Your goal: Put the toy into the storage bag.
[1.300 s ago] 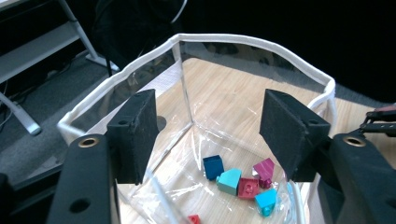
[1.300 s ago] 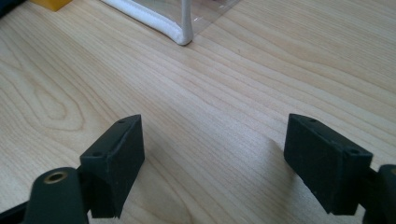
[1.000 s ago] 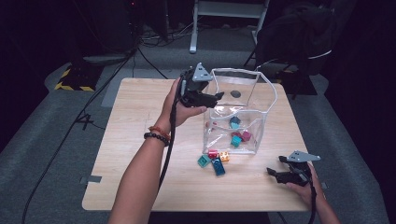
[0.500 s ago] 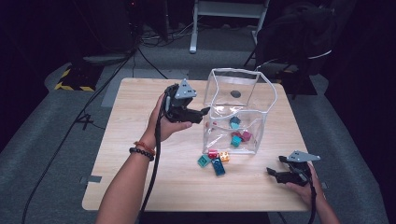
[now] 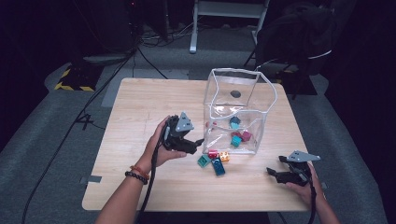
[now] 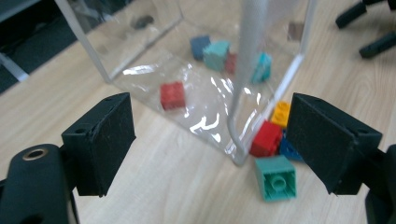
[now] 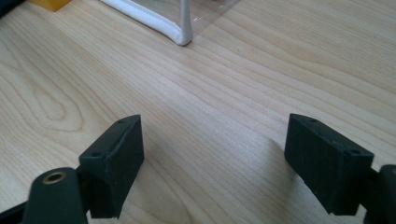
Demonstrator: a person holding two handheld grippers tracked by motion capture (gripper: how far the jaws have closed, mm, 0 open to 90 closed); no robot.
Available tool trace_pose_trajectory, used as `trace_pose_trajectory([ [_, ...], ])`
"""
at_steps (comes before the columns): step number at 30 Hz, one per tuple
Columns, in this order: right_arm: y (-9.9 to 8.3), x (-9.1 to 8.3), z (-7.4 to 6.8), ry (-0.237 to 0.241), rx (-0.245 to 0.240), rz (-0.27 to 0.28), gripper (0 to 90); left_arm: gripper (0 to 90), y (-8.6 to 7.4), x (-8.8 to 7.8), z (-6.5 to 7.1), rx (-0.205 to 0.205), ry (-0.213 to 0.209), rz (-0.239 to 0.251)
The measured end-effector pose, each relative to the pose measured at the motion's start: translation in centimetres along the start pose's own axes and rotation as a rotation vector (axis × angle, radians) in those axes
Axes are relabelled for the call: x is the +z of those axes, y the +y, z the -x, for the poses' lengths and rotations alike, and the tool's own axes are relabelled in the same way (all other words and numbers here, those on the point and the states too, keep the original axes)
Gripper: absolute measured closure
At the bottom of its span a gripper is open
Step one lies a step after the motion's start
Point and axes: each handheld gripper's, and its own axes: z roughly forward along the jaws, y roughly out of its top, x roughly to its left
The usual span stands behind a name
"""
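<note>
The left gripper (image 5: 198, 141), jaws wide and just opening further with nothing between them, hangs low beside the clear box (image 5: 239, 112); the green brick (image 6: 276, 177) lies on the table (image 5: 140, 102) just outside the box's corner. Closing carelessly could catch the box wall or nudge the red brick (image 6: 266, 138); the right gripper (image 5: 275, 173) rests open, well apart.

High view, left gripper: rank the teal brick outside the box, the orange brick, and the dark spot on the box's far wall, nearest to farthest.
From the left gripper:
1. Teal brick, on the table just below its jaws.
2. Orange brick, farther right, by the clear box front wall.
3. Dark spot, high on the far wall.
</note>
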Motion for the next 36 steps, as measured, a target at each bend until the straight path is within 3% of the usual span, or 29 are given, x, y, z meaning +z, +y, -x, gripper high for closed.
trace_pose_trajectory([
  [2, 0.0, 0.0, 0.0, 0.0, 0.0, 0.0, 20.2, 16.0, -0.9, 0.4, 0.5, -0.012, -0.033, -0.002],
  [6, 0.0, 0.0, 0.0, 0.0, 0.001, 0.0, 20.2, 16.0, -2.8, 1.5, 1.7, -0.036, -0.055, -0.027],
  [11, 0.0, 0.0, 0.0, 0.0, 0.001, 0.0, 20.1, 16.5, -4.9, 3.2, 3.2, -0.009, -0.083, -0.103],
  [14, 0.0, 0.0, 0.0, 0.0, 0.001, 0.0, 20.1, 17.4, -5.7, 3.8, 3.4, -0.034, -0.093, -0.106],
  [20, 0.0, 0.0, 0.0, 0.0, 0.001, 0.0, 20.1, 19.6, -6.5, 5.0, 4.1, -0.047, -0.101, -0.15],
  [23, 0.0, 0.0, 0.0, 0.0, 0.002, 0.0, 20.1, 19.8, -6.5, 5.5, 4.2, -0.05, -0.104, -0.147],
  [26, 0.0, 0.0, 0.0, -0.001, 0.002, 0.0, 20.1, 21.1, -6.3, 6.1, 4.6, -0.037, -0.081, -0.161],
  [30, 0.0, 0.0, 0.0, 0.0, 0.002, 0.0, 20.1, 22.5, -6.1, 7.0, 4.9, -0.015, -0.084, -0.188],
  [36, 0.0, 0.0, 0.0, -0.001, 0.001, 0.0, 20.0, 31.1, -6.0, 8.0, 4.9, -0.017, -0.094, -0.185],
])
